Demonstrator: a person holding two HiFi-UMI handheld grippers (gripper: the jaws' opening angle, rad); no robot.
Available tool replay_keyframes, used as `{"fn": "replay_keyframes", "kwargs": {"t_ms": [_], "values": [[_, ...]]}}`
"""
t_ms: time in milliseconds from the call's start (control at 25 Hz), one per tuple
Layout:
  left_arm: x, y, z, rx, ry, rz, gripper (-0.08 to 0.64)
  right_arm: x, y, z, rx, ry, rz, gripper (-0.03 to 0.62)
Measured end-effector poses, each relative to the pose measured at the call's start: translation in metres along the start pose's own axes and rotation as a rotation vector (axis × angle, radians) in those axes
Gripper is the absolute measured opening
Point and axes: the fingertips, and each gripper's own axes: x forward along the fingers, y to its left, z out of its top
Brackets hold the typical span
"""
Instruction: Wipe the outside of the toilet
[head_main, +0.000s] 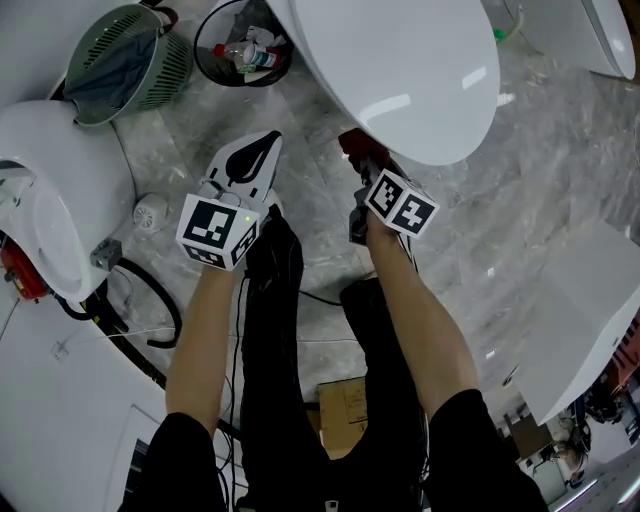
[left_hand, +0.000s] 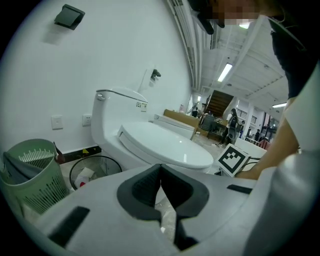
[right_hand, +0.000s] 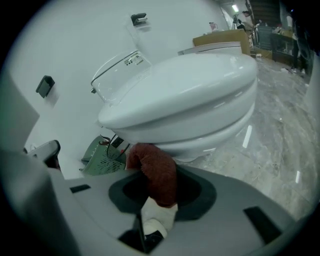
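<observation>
At the far edge of the floor (head_main: 560, 170), against the wall, stand a green slatted basket (head_main: 125, 55) and, to its right, a black wire bin (head_main: 240, 50) holding litter. A second white fixture (head_main: 50, 190) occupies the left edge of the floor.

The left tongs (head_main: 265, 145) are held above the floor, left of the toilet (head_main: 400, 70) and apart from it, with the tips pointing toward the bin. In the left gripper view the jaws of these tongs (left_hand: 160, 170) are closed pad to pad with nothing between them. The toilet (left_hand: 160, 145) lies ahead and to the right with its lid down, and the basket (left_hand: 30, 175) and bin (left_hand: 92, 172) lie to its left.

The toilet stands at the centre of the far floor edge. Its closed lid overhangs the right tongs (head_main: 362, 160) in the head view.

The right tongs are positioned at the lower front of the bowl. In the right gripper view these tongs (right_hand: 159, 192) are clamped on a red-brown cloth (right_hand: 155, 172), which shows a white portion at its lower end. The cloth stands up out of the jaws. Its upper end reaches the underside of the toilet (right_hand: 190, 100) bowl, below the seat rim. Whether the cloth touches the bowl cannot be confirmed.
</observation>
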Motion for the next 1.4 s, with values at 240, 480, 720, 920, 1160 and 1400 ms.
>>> {"fn": "replay_keyframes", "kwargs": {"t_ms": [240,480,720,920,1160,1400], "values": [[0.016,-0.039,-0.006,-0.008,0.006,0.010,0.002,-0.019,-0.044,0.000,-0.037,0.018,0.012,0.109],[0.028,-0.077,-0.007,-0.010,0.005,0.013,0.002,-0.038,-0.090,0.011,-0.068,0.032,-0.012,0.109],[0.035,-0.100,-0.006,-0.027,0.000,0.027,0.002,-0.051,-0.123,0.033,-0.066,0.034,-0.013,0.107],[0.036,-0.106,-0.008,-0.025,0.003,0.039,0.002,-0.053,-0.140,0.046,-0.114,0.034,-0.024,0.107],[0.036,-0.106,-0.009,-0.035,0.007,0.044,0.002,-0.053,-0.151,0.059,-0.148,0.042,-0.045,0.106],[0.033,-0.094,-0.013,-0.040,0.007,0.046,0.002,-0.059,-0.135,0.053,-0.273,0.021,-0.027,0.107]]}}
